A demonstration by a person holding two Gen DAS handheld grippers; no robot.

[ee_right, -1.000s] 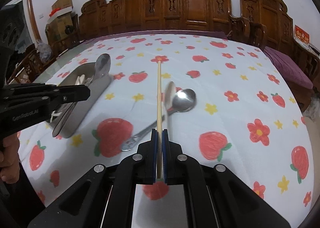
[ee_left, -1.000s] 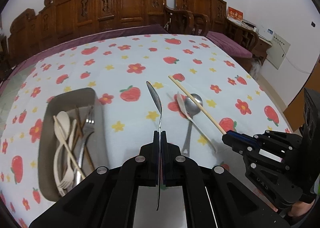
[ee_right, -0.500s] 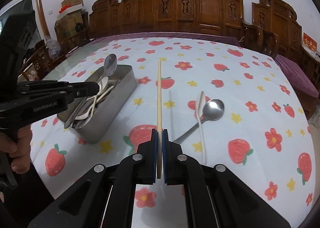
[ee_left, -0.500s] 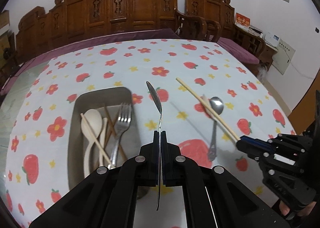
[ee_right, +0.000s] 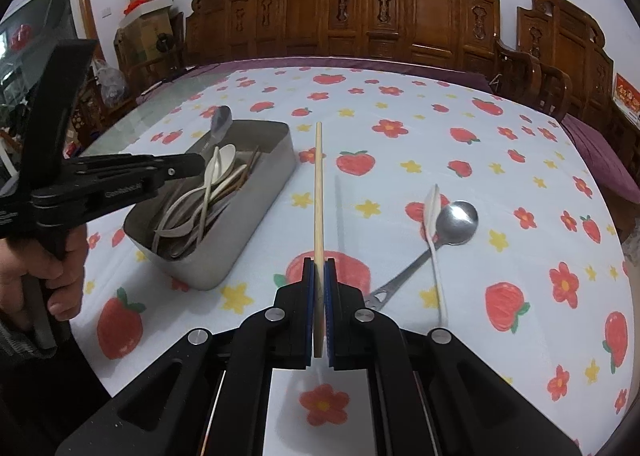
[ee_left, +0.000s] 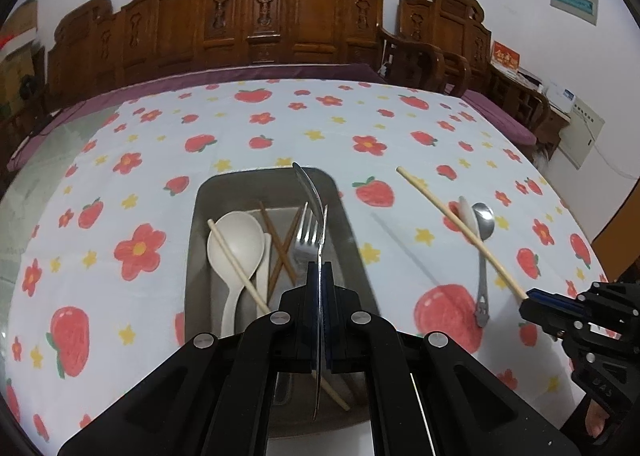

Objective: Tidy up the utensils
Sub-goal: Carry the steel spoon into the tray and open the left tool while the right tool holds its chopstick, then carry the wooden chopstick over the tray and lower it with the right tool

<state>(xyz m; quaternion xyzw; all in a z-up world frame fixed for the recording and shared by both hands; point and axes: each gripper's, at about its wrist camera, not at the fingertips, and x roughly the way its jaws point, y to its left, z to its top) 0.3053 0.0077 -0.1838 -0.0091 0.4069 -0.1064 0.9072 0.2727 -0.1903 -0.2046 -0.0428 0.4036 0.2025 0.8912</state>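
Note:
My left gripper (ee_left: 319, 269) is shut on a steel spoon (ee_left: 308, 192) seen edge-on, and it hangs over the right half of the metal tray (ee_left: 200, 196). Inside the tray lie a white spoon (ee_left: 236, 240), a pale chopstick (ee_left: 240, 270), brown chopsticks (ee_left: 280, 244) and a fork (ee_left: 305, 242). My right gripper (ee_right: 319, 265) is shut on a pale chopstick (ee_right: 318, 192) held above the cloth, just right of the tray (ee_right: 260, 196). The right wrist view shows the left gripper (ee_right: 196, 166) above the tray with its spoon (ee_right: 222, 122). The right gripper (ee_left: 532, 304) shows at the left wrist view's right edge.
A steel spoon (ee_right: 456, 220) and a white plastic spoon (ee_right: 433, 212) lie crossed on the strawberry-print tablecloth (ee_right: 520, 176) to the right. A person's hand (ee_right: 60, 276) holds the left gripper's handle. Carved wooden chairs (ee_right: 400, 16) line the table's far side.
The left gripper has carried its spoon leftwards from the open cloth to above the tray. The right gripper with its chopstick has also shifted left, away from the two spoons on the cloth.

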